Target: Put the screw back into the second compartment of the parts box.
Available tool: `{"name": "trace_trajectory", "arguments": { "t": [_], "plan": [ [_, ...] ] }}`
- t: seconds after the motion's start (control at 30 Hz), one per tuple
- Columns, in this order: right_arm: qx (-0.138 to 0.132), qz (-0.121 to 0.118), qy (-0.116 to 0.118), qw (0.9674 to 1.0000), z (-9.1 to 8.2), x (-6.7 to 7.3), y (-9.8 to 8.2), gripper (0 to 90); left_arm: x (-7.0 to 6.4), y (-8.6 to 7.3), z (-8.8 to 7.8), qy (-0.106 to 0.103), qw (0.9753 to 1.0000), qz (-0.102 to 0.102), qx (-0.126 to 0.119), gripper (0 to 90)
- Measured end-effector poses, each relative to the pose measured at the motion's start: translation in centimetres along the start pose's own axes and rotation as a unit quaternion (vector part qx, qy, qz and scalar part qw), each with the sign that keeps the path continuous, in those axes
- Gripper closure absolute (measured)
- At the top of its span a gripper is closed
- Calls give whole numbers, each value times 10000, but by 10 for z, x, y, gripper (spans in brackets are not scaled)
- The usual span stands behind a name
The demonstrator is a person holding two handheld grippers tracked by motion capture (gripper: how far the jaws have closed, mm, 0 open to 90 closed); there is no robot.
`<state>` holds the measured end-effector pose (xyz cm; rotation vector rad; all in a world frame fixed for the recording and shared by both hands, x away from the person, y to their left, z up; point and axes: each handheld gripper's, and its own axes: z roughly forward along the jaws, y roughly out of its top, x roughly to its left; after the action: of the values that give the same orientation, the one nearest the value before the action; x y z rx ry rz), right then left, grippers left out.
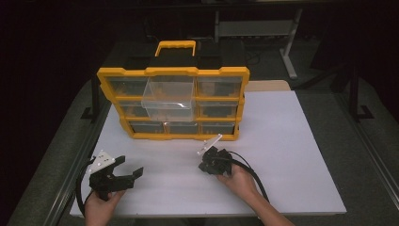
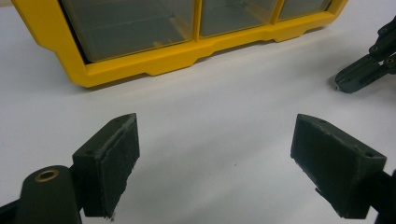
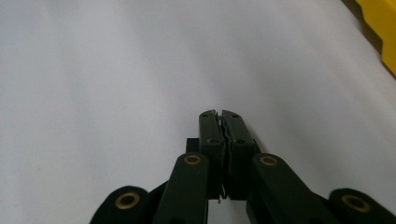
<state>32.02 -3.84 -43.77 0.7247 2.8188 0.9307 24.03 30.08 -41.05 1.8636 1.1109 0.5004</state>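
A yellow organiser (image 1: 172, 103) with clear drawers stands upright at the far side of the white board (image 1: 282, 155). One clear drawer (image 1: 169, 98) sticks out of its top middle slot. My left gripper (image 1: 129, 170) rests low at the near left, held in a hand, its jaws wide apart with nothing between them. In the left gripper view the pads (image 2: 116, 158) frame bare board below the organiser's bottom edge (image 2: 187, 51). My right gripper (image 1: 203, 167) sits near the board's middle, pointing left. Its jaws (image 3: 219, 114) are pressed together over the bare board with nothing between them.
The organiser's yellow carry handle (image 1: 175, 47) rises behind it. Dark table surface borders the board on both sides, with metal rails (image 1: 371, 146) along the edges. A cable (image 1: 254, 176) trails from my right gripper toward the near edge.
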Motion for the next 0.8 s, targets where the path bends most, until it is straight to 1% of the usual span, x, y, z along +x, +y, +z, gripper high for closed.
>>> {"name": "trace_trajectory", "arguments": {
  "t": [0.1, 0.13, 0.17, 0.2, 0.23, 0.27, 0.3, 0.4, 0.47, 0.5, 0.53, 0.57, 0.63, 0.67, 0.7, 0.73, 0.77, 0.8],
  "plan": [
    [18, 70, 141, 9999, 0, -3, 1, 873, 0, 0, 0, -4, 10000, 28, 15, 148],
    [45, 79, 265, 9996, 0, -7, 1, 873, 0, 0, 1, -5, 10000, 18, -4, 148],
    [45, 79, 265, 9996, 0, -7, 1, 873, 0, 0, 0, -3, 10000, 20, 3, 148],
    [68, 127, 347, 9993, -1, -9, 1, 874, 0, 0, 0, 3, 10000, 16, 16, 148],
    [68, 127, 347, 9993, -1, -9, 1, 874, 0, 0, 0, 6, 10000, 11, 16, 148],
    [121, 226, 372, 9990, -2, -9, 2, 874, 1, 0, 0, 3, 10000, 7, -12, 148],
    [136, 167, 376, 9991, -3, -11, 1, 874, 1, 0, 0, 3, 10000, 5, -17, 148],
    [140, 249, 439, 9986, -7, -14, 1, 874, 1, 0, 1, 2, 10000, 14, 4, 148],
    [114, 209, 452, 9987, -11, -15, 1, 874, 0, 0, 1, -1, 10000, 27, 21, 148],
    [112, 264, 514, 9983, -14, -15, 2, 874, 0, 0, 1, -4, 10000, 38, 28, 148],
    [112, 264, 514, 9983, -14, -15, 2, 874, 0, 0, 1, -4, 10000, 38, 28, 148],
    [100, 272, 539, 9981, -23, -18, 4, 874, 0, 0, 1, -5, 10000, 33, 29, 148],
    [82, 276, 561, 9980, -26, -18, 4, 873, 0, 0, 2, -17, 10000, 22, 0, 148],
    [220, 451, 523, 9974, -31, -16, 5, 873, 0, 0, 1, -10, 10000, 47, 41, 148],
    [204, 470, 539, 9972, -35, -17, 6, 873, 0, 0, 1, -13, 10000, 44, 22, 148],
    [166, 434, 557, 9974, -43, -19, 8, 874, 0, 0, 1, -15, 10000, 39, 17, 148],
    [166, 434, 557, 9974, -43, -19, 8, 874, 0, 0, 2, -18, 10000, 33, 1, 148],
    [149, 443, 562, 9973, -48, -20, 10, 874, 0, 0, 2, -19, 10000, 43, 14, 148]
  ]
}}
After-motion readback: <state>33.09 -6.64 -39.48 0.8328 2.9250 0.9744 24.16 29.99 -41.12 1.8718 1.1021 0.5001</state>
